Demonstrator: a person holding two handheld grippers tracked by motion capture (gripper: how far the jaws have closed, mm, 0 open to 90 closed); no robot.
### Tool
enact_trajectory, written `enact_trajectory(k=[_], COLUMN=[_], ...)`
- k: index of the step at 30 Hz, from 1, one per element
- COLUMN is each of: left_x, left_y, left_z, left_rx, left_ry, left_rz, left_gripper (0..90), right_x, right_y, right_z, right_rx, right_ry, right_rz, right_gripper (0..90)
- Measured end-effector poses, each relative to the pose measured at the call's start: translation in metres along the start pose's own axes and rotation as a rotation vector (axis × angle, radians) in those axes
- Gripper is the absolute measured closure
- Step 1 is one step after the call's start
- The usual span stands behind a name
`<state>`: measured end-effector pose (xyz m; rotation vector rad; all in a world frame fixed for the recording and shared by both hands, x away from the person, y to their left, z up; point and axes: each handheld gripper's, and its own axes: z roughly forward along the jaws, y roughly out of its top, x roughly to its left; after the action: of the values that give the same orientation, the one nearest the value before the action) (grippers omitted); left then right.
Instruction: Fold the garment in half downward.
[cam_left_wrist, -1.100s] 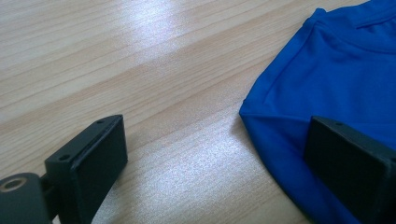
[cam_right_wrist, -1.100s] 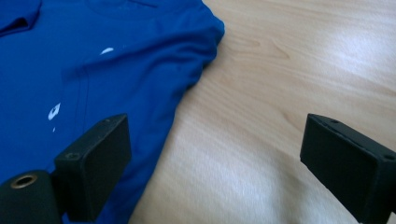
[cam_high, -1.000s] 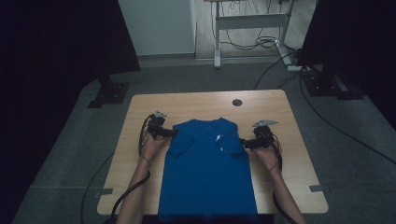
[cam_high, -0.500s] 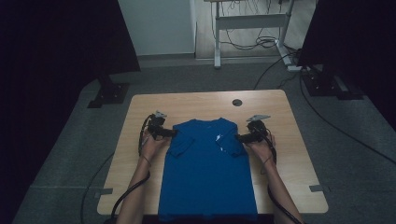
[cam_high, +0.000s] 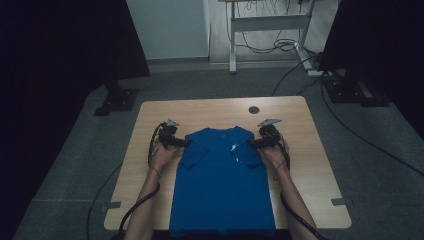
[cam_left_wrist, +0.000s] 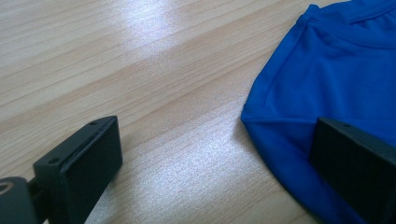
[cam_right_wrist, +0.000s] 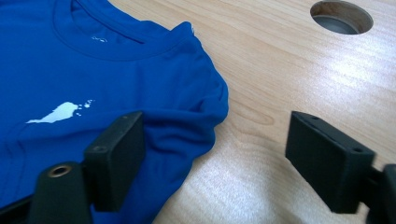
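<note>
From the high view, the blue shirt (cam_high: 222, 185) lies flat on the surface (cam_high: 300, 115), collar away from me, long axis running toward me; my left gripper (cam_high: 186, 143) sits at its left shoulder, my right gripper (cam_high: 251, 143) at its right. In the left gripper view, my jaws stand wide, the shirt's shoulder edge (cam_left_wrist: 266, 116) just inside the right jaw. In the right gripper view, my jaws have just been closing, gaping either side of the bunched sleeve fold (cam_right_wrist: 205, 116), not yet pinching it; that hand is nearer a grab.
</note>
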<state>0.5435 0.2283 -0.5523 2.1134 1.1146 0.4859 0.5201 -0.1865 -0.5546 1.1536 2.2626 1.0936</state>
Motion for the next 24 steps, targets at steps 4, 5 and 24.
enact_trajectory(k=[4,5,24], left_x=[0.000,0.000,-0.014], left_y=[0.000,0.000,-0.006], left_z=[0.000,0.000,-0.009], left_rx=[0.000,-0.001,-0.076], left_ry=[-0.003,-0.003,-0.155], left_rz=[0.002,0.002,0.088], left_gripper=[2.7,2.9,74.2], right_x=[-0.001,-0.002,0.004], right_y=[0.000,0.000,-0.002], right_z=[0.002,0.003,0.002], right_rx=[0.002,0.011,-0.006], right_ry=[0.004,0.005,0.118], right_rz=[-0.014,-0.018,-0.015], right_gripper=[28.9,30.4,82.3])
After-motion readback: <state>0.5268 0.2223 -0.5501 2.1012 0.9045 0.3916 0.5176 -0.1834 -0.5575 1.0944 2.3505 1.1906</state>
